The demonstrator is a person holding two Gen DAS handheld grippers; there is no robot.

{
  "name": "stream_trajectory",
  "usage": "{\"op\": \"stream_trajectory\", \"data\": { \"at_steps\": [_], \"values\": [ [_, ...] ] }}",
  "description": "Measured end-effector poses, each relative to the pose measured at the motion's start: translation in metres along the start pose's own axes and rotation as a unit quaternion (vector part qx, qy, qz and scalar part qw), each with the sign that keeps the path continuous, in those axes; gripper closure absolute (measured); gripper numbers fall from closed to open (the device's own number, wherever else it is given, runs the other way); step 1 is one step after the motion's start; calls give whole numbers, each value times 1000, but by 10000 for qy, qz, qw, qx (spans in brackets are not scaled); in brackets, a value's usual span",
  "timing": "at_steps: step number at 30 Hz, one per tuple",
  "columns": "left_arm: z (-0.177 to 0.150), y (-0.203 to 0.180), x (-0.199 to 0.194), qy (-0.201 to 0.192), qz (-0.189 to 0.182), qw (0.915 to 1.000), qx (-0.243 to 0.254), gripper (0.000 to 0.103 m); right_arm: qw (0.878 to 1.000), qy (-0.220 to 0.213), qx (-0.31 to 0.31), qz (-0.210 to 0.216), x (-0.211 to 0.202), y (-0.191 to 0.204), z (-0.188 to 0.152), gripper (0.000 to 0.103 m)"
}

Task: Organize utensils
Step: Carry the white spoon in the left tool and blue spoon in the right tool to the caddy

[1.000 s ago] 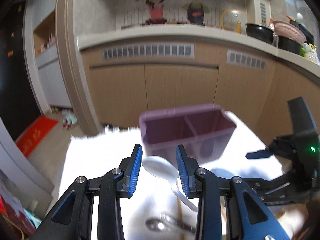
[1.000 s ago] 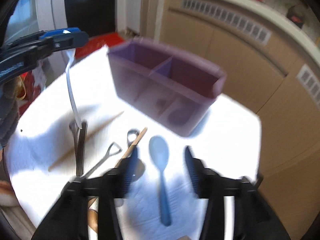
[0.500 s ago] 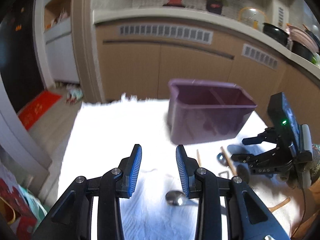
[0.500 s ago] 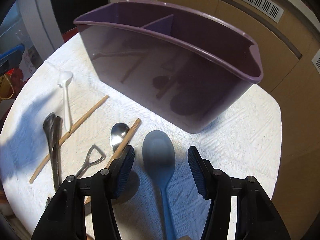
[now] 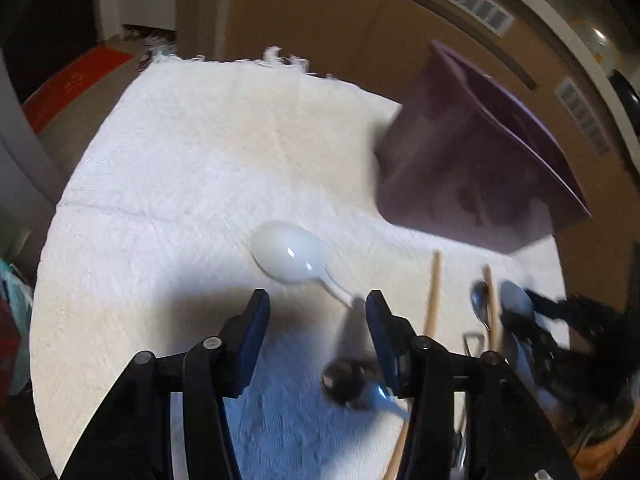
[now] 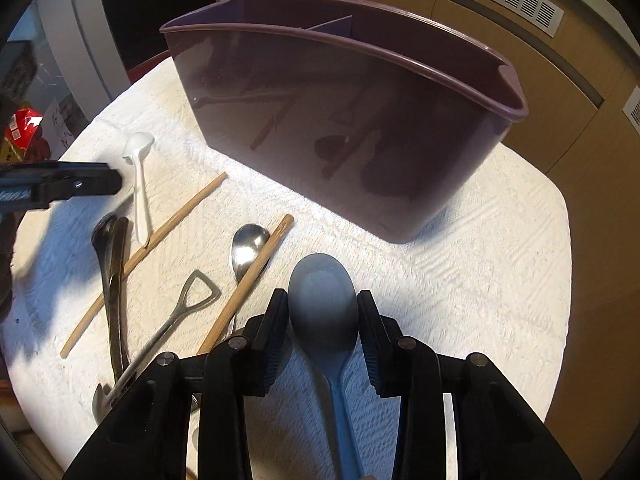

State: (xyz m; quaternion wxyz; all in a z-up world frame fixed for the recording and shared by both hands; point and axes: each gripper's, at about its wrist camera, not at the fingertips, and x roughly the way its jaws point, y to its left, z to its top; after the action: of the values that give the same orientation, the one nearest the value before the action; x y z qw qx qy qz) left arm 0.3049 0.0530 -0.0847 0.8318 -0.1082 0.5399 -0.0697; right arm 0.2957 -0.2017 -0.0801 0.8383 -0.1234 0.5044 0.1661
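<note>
A purple divided utensil holder [image 6: 352,120] stands on a white towel [image 6: 500,280]; it also shows in the left wrist view [image 5: 476,172]. My right gripper [image 6: 322,312] is open, its fingers on either side of the bowl of a blue spoon [image 6: 324,300] that lies on the towel. My left gripper [image 5: 316,308] is open just behind a white spoon [image 5: 292,258], whose handle runs toward its right finger. The white spoon [image 6: 138,168] also shows in the right wrist view, with the left gripper's finger [image 6: 60,186] beside it.
On the towel lie two wooden chopsticks [image 6: 148,248] [image 6: 248,284], a steel spoon [image 6: 248,244], a dark metal spoon [image 6: 108,264] and a shovel-handled utensil [image 6: 180,312]. Wooden cabinets [image 6: 440,8] stand behind the round table. The floor drops away past the towel edge.
My left gripper has let go of the white spoon, which now lies on the towel, and dropped low over it. My right gripper has moved forward around the blue spoon's bowl.
</note>
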Motion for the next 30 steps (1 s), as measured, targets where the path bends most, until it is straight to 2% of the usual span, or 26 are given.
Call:
{"op": "stream_trajectory", "data": {
  "at_steps": [3,7,11,14,18,23,30],
  "values": [
    [13,1,2,-88,250,9992,-313,55,10000,-54,58,-48,-7,-5,-6,67],
    [24,-3,11,-133,576,9977,-324,55,9997,-201,120,-50,-20,-14,-18,67],
    [22,-13,13,-240,790,9966,-52,55,9989,-371,299,-22,-33,-21,-23,67],
    [11,-17,10,-436,869,9948,296,67,9976,-551,421,7,-50,-19,-35,67],
    [-10,-22,-8,-949,861,9893,694,67,9957,-797,466,45,-62,-1,-35,67],
    [-34,-41,-54,-1896,810,9707,1233,67,9926,-1098,518,79,-86,11,-41,67],
    [-57,-80,-141,-3144,556,9298,1834,67,9843,-1635,652,120,-130,19,-43,68]
  ]
}}
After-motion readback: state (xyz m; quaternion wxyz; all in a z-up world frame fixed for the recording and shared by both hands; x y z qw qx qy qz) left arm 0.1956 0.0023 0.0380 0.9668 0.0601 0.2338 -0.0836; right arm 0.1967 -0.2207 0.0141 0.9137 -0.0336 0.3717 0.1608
